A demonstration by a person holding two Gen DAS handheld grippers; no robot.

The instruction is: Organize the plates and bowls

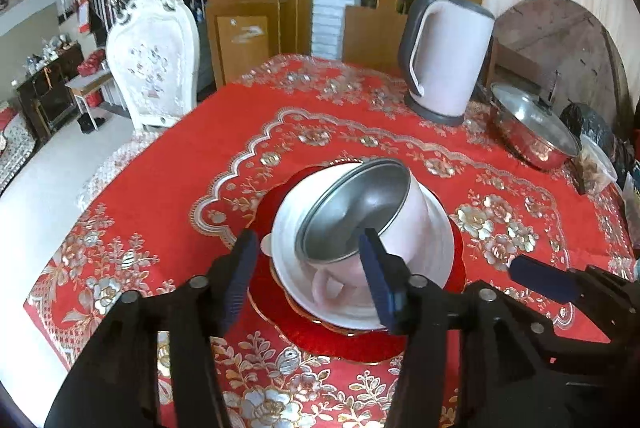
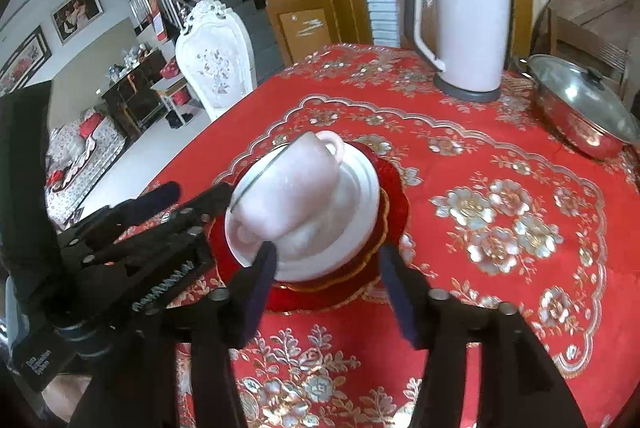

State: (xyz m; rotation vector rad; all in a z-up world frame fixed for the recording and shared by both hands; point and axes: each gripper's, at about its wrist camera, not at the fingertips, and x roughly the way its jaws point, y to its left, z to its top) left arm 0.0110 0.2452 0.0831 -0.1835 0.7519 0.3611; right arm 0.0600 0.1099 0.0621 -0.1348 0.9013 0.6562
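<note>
A red plate (image 1: pixel 360 346) (image 2: pixel 396 196) lies on the red flowered tablecloth, and a white bowl (image 1: pixel 288 224) (image 2: pixel 360 196) sits on it. Inside the white bowl a pink steel-lined bowl (image 1: pixel 412 220) (image 2: pixel 296 184) with small ear handles leans tilted, mouth towards the left gripper. My left gripper (image 1: pixel 310 252) (image 2: pixel 188 196) is open; one finger reaches into the pink bowl's mouth, the other stays outside the white bowl's rim. My right gripper (image 2: pixel 328 264) is open at the near edge of the white bowl, its fingers (image 1: pixel 540 280) apart on either side.
A pink and grey kettle (image 1: pixel 448 56) (image 2: pixel 468 36) stands at the back of the table. A steel pot with a glass lid (image 1: pixel 532 132) (image 2: pixel 584 108) sits right of it, beside a dark bag (image 1: pixel 588 124). A white chair (image 1: pixel 154 60) stands at the table's left edge.
</note>
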